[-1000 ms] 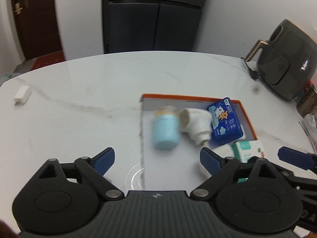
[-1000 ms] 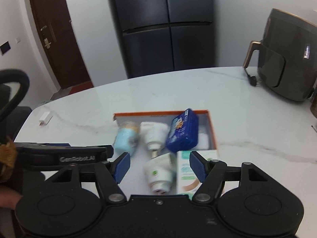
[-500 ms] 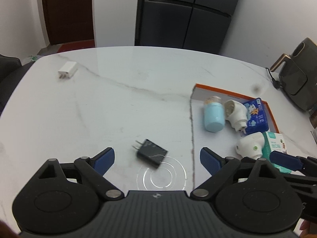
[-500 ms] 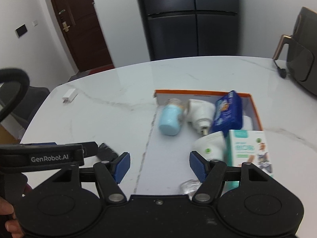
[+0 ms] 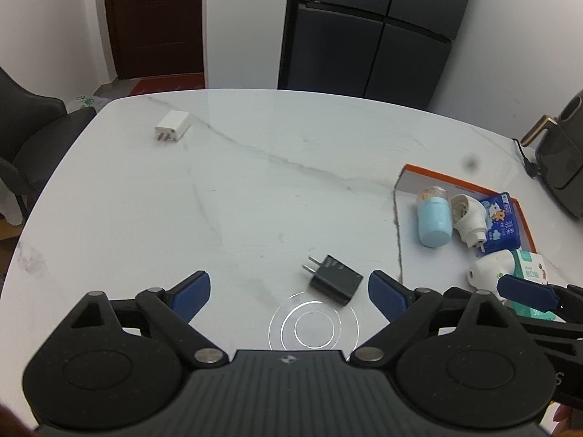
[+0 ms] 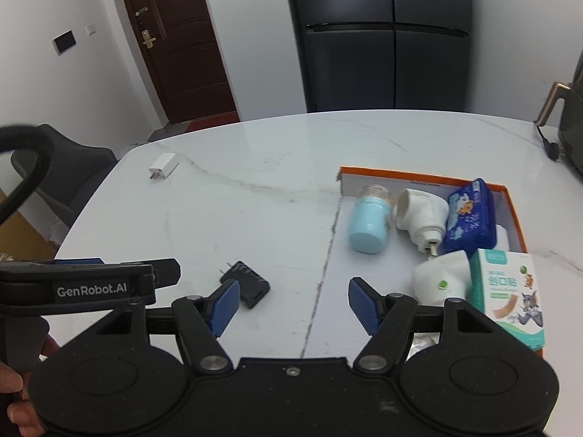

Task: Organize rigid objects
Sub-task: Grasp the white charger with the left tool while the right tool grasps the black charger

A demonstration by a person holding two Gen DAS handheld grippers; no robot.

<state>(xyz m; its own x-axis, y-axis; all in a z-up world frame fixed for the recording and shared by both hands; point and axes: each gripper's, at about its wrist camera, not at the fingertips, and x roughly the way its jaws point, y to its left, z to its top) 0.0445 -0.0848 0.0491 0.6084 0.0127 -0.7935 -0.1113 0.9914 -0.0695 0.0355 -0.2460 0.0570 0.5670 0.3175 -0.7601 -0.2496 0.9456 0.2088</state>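
A black plug charger (image 5: 334,279) (image 6: 245,283) lies on the white marble table, just ahead of my open left gripper (image 5: 289,296), nearer its right finger. A white charger (image 5: 172,126) (image 6: 164,165) lies far off at the table's back left. The orange-rimmed shallow box (image 5: 413,172) (image 6: 400,174) on the right holds a light blue bottle (image 5: 433,222) (image 6: 370,223), two white plug-in devices (image 6: 422,215), a blue packet (image 6: 470,215) and a green-white carton (image 6: 508,291). My right gripper (image 6: 294,304) hangs open and empty over the box's left edge.
A dark air fryer (image 5: 563,153) with its cable stands at the table's far right. A dark chair (image 5: 25,138) sits at the table's left end. A black fridge (image 5: 368,32) and a brown door (image 5: 153,18) are behind. A hand (image 6: 18,411) holds the left gripper's handle.
Both grippers have swung left, away from the box. The black charger and the white charger came into view; the box slid to the right. Both jaws stayed open.
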